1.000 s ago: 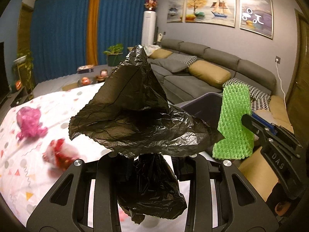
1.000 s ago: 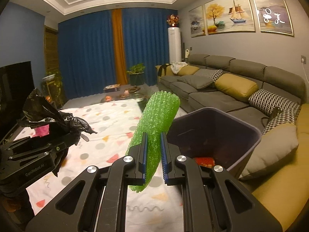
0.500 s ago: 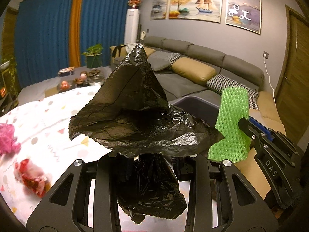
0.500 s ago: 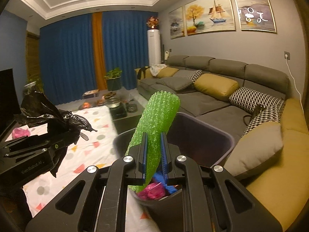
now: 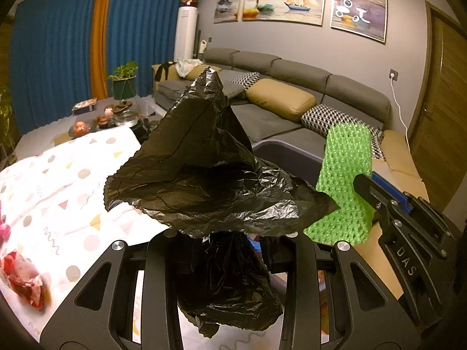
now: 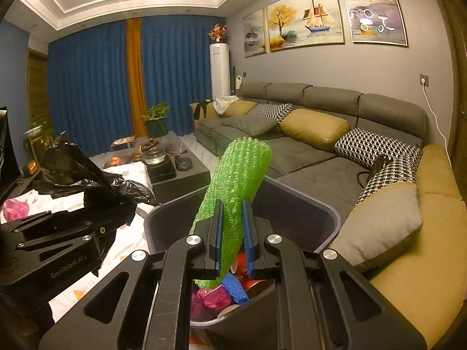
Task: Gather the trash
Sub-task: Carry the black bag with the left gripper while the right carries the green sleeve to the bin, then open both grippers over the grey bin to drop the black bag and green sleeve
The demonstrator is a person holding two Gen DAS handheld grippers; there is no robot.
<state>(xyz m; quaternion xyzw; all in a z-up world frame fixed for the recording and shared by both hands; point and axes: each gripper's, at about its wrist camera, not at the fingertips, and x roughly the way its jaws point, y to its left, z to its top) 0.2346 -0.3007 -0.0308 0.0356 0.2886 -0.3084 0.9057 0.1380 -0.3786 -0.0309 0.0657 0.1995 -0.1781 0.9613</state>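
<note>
Right wrist view: the left gripper (image 6: 116, 213) reads "GenRobot.AI"; the right gripper's (image 5: 367, 186), "DAS".

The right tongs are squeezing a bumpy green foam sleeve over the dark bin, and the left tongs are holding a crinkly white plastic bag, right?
Almost. The crinkly plastic bag in the left tongs is black, not white; the left wrist view shows it best. The rest is right: the right tongs squeeze the bumpy green foam sleeve over the dark bin.

Left jaws behind the black bag (image 5: 204, 180); bin (image 6: 306, 204) floor probably beneath buried trash.
</note>
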